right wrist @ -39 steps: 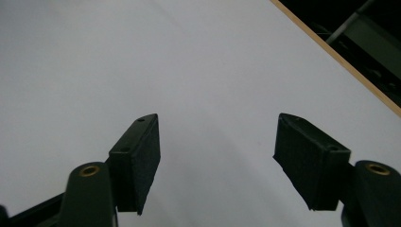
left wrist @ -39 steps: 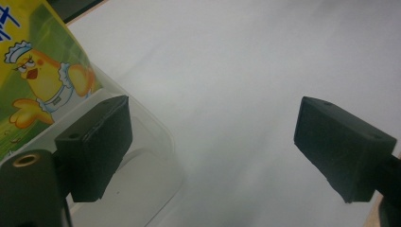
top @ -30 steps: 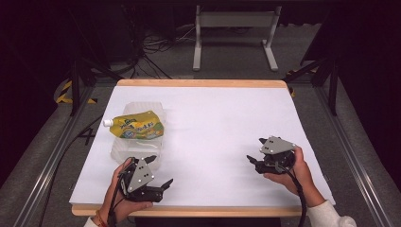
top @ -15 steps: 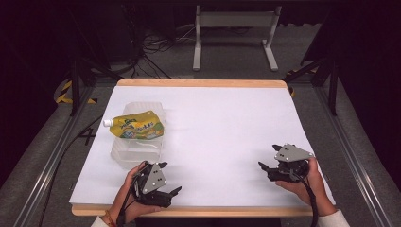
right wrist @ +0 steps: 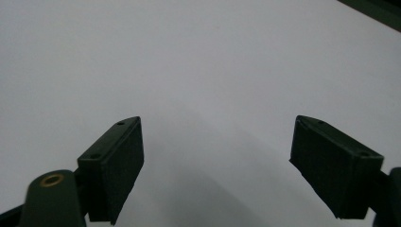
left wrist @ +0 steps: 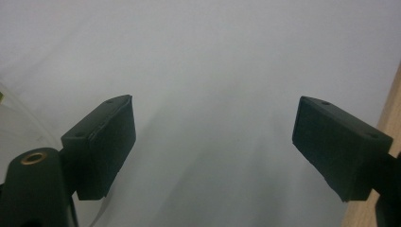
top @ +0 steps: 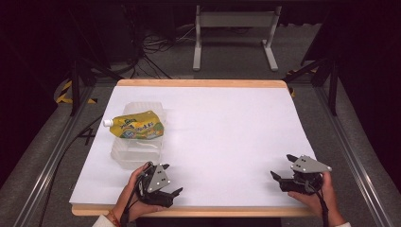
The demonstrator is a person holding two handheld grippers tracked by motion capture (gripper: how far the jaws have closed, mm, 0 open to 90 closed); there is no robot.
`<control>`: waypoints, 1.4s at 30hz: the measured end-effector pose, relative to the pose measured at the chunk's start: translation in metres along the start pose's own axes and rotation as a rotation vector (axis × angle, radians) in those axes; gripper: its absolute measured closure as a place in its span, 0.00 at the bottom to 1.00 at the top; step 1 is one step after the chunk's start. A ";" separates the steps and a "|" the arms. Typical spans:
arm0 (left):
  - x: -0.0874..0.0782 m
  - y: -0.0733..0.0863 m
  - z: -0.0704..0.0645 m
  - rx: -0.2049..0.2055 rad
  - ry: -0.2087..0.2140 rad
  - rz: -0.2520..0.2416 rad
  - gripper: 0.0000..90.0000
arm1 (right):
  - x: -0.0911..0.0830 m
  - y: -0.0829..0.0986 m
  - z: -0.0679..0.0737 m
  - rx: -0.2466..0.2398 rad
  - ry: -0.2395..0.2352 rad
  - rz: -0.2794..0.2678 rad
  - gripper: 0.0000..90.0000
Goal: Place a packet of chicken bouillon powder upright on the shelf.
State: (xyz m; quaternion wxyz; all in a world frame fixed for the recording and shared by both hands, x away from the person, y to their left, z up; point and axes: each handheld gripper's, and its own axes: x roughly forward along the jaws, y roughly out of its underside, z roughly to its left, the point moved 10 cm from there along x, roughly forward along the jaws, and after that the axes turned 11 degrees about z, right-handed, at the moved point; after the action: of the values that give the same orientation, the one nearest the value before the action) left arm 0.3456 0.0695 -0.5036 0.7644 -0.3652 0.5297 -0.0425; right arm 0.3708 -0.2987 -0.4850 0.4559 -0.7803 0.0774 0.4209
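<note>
Left gripper (top: 175,193): I see it near the table's (top: 227,132) front edge, jaws spread, gripping nothing.
Right gripper (top: 282,169): front right, jaws spread, nothing between.
Pouch (top: 137,126): yellow, lying on a clear container (top: 132,153) at my left.

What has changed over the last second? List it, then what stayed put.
Both grippers pulled back toward the near table edge: the left gripper a little rightward, the right gripper outward to the right. Both are open and empty. The yellow pouch on the clear container did not move.
</note>
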 end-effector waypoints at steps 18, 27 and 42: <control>0.008 -0.002 -0.002 0.023 0.019 0.013 0.15 | -0.006 0.026 -0.003 0.031 0.051 0.021 0.18; 0.007 -0.001 -0.003 0.022 0.025 0.014 0.14 | -0.006 0.026 -0.003 0.024 0.065 0.022 0.18; 0.006 -0.002 -0.005 0.024 0.031 0.013 0.14 | -0.008 0.024 -0.003 0.021 0.067 0.013 0.18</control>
State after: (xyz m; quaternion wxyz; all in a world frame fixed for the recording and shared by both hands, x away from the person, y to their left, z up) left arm 0.3446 0.0623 -0.5079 0.7605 -0.3519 0.5434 -0.0494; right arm 0.3553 -0.3170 -0.4945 0.4585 -0.7886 0.1021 0.3967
